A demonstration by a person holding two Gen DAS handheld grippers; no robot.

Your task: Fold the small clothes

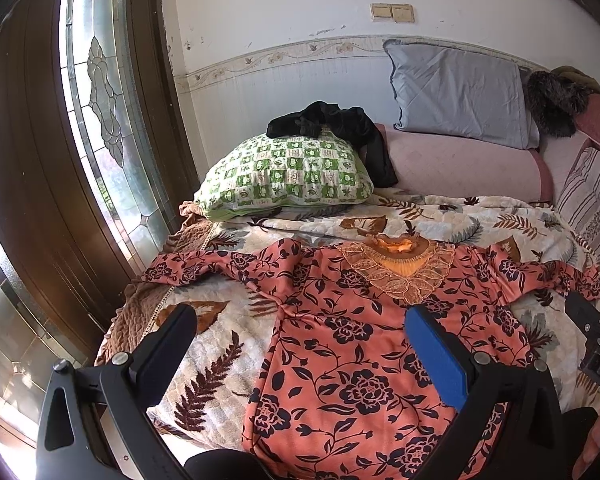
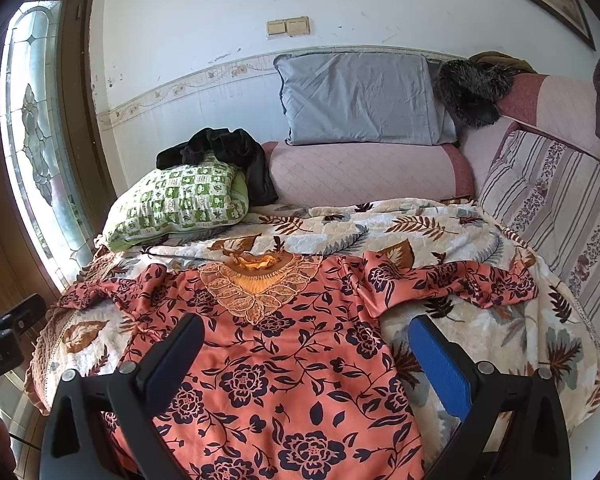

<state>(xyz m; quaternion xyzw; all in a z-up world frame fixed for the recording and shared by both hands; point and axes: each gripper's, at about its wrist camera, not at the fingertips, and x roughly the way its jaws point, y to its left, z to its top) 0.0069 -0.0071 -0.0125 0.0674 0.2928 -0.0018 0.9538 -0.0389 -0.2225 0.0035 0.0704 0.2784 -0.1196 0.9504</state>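
Note:
An orange floral top [image 1: 352, 344] with dark flowers and a lace collar [image 1: 400, 268] lies spread flat, front up, on the leaf-print quilt [image 1: 228, 352]. Both sleeves stretch out to the sides. It also shows in the right wrist view [image 2: 284, 364]. My left gripper [image 1: 300, 320] is open and empty, held above the top's left side. My right gripper [image 2: 306, 332] is open and empty above the top's right side. The right gripper's edge shows in the left wrist view [image 1: 596, 336], the left gripper's edge in the right wrist view [image 2: 4, 328].
A green checked pillow [image 1: 284, 176] with a black garment [image 1: 336, 128] on it sits behind the top. A grey pillow [image 1: 460, 92] leans on the wall, a pink bolster [image 1: 460, 164] below it. A wooden door with leaded glass [image 1: 96, 80] is left. A striped cushion [image 2: 560, 196] is right.

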